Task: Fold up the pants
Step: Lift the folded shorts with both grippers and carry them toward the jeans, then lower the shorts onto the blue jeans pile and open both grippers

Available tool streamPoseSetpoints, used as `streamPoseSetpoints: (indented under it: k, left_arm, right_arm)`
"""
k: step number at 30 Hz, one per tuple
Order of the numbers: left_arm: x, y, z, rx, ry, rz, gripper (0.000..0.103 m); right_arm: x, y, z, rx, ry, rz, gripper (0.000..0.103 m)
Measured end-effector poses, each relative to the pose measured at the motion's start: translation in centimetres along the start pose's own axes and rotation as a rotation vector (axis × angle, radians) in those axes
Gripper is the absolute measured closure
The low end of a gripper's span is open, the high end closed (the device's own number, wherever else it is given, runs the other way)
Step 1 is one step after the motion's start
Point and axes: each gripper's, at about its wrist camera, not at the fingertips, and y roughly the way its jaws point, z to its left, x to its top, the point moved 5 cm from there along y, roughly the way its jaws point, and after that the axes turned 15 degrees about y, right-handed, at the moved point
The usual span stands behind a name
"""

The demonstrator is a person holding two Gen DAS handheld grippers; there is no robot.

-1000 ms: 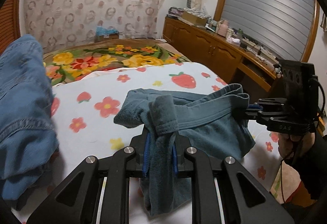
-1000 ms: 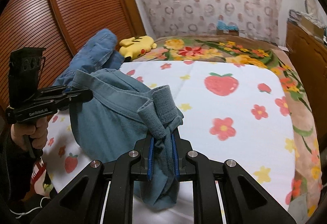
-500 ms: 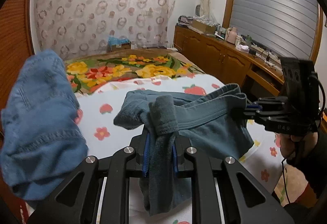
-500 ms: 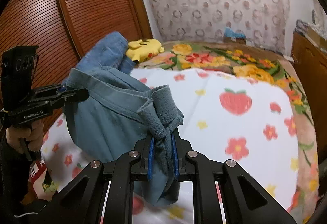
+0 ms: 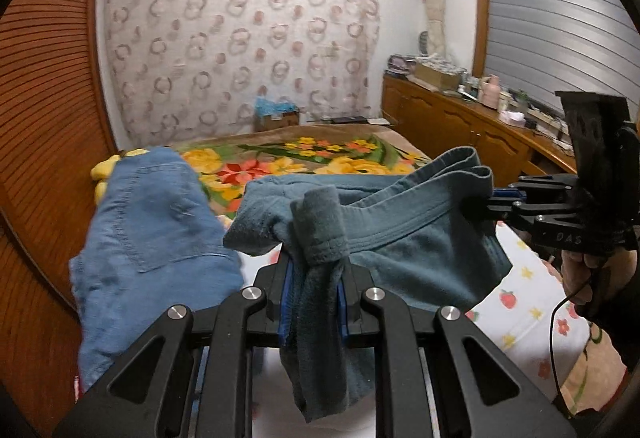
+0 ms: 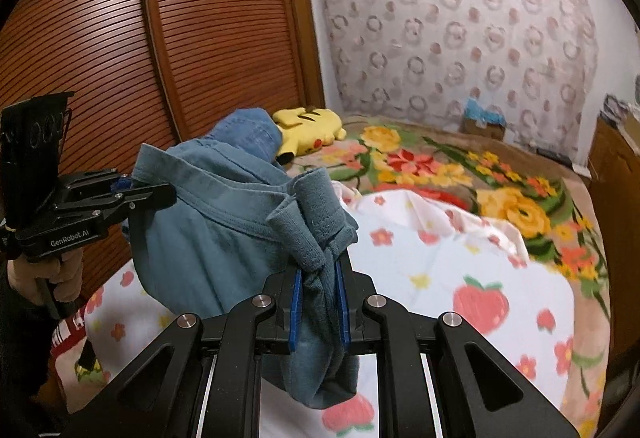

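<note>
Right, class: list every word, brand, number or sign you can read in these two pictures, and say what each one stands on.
"GenRobot.AI": white print on the side of the left gripper, seen from the right wrist view.
"DAS": faint letters on the body of the right gripper, seen from the left wrist view; only partly legible.
White letters on a red patch at the bed's edge: cut off, unreadable.
The teal pants show no readable label.
</note>
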Motion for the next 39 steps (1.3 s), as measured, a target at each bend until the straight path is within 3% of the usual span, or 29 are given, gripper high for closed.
streamPoseSetpoints:
  k: [12,21,39]
  left_arm:
    - [-1.7,-1.5,6.8,0.095,-0.098,-0.035,0.084]
    - [-4.2,-1.5,10.3,0.160,-0.179,-0.037,0.084]
    - [-8.3,-1.0,13.5,0.236,-0.282,0.001,0.083]
  right_arm:
    - [4.0,5.9,2.5,0.066,-0.098,-0.019,0.088]
    - [7.1,11.3,5.9,0.068,-0.226,-0.031,0.088]
    - [10.0,22.9,11.3,0.097,-0.402,0.024,0.088]
